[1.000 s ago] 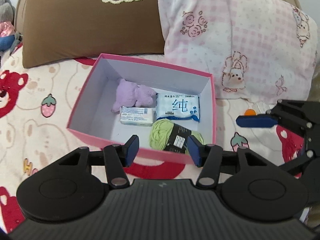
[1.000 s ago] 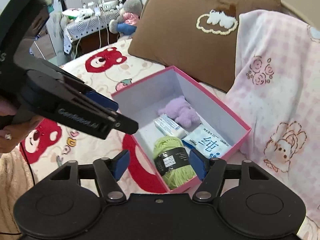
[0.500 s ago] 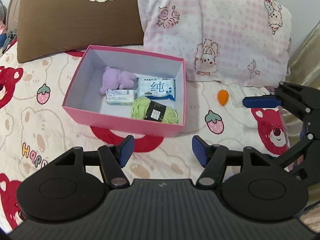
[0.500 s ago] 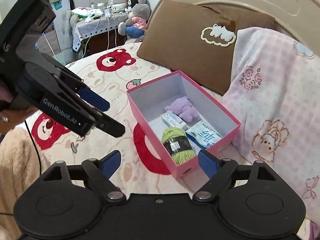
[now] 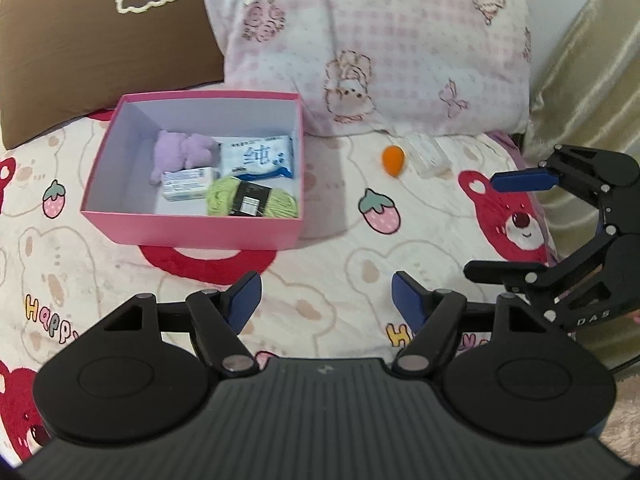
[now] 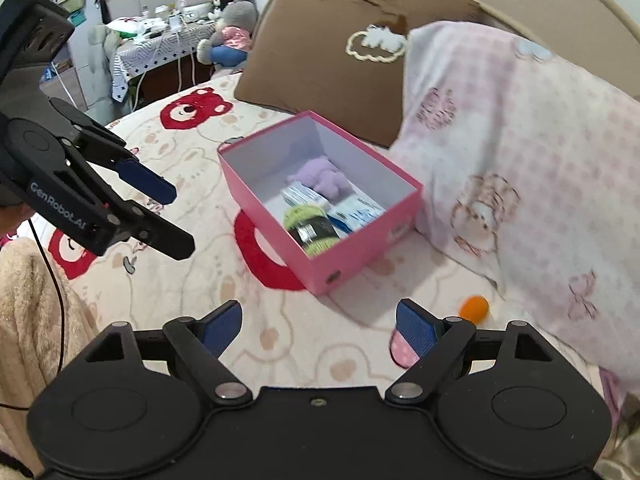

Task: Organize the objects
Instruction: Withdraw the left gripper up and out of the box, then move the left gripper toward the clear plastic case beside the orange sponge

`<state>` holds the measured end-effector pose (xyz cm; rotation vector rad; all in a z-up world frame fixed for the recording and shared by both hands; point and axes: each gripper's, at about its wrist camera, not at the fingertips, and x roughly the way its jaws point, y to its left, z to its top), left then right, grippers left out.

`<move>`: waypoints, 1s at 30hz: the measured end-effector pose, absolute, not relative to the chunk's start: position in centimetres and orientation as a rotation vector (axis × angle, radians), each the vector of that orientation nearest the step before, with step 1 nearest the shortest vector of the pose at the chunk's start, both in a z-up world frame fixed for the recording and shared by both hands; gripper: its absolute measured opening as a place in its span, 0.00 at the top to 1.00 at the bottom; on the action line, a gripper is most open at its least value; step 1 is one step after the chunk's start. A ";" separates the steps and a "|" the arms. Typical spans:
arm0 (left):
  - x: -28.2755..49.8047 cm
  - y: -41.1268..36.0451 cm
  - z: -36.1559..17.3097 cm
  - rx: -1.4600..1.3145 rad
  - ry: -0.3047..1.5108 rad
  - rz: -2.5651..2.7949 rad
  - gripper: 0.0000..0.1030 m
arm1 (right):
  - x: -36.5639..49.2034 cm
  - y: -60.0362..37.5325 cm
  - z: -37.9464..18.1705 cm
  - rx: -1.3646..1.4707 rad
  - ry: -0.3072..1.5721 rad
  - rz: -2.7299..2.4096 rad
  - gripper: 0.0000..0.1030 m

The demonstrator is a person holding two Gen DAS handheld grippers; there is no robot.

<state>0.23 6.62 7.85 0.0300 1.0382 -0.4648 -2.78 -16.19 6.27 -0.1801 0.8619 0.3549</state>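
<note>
One pink box sat on the bed, holding four things: one purple plush toy, one small white carton, one blue-and-white tissue pack and one green ball of yarn. To its right on the blanket lay one orange egg-shaped thing, just beside one clear packet.

Two pillows leaned behind: one brown pillow, one pink pillow.

The left tool had just been opening and stood apart, empty. The right tool was also apart, empty.

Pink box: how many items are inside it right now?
4 in the pink box: purple plush at back, tissue pack beside it, small carton in front, green yarn nearest. Smaller items could hide underneath.
</note>
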 end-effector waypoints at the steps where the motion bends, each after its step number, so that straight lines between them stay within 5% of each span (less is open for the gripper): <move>1: 0.1 6.2 7.8 0.035 1.041 -0.470 0.29 | -3.1 -16.5 6.2 -0.180 0.863 0.351 0.15; 23: 4.2 -3.2 4.6 0.089 0.994 -0.541 0.07 | -2.3 -23.6 1.9 -0.176 0.799 0.292 0.15; 30: 6.6 -6.2 1.6 0.091 1.019 -0.547 0.07 | 0.3 -26.5 -1.5 -0.134 0.838 0.173 0.15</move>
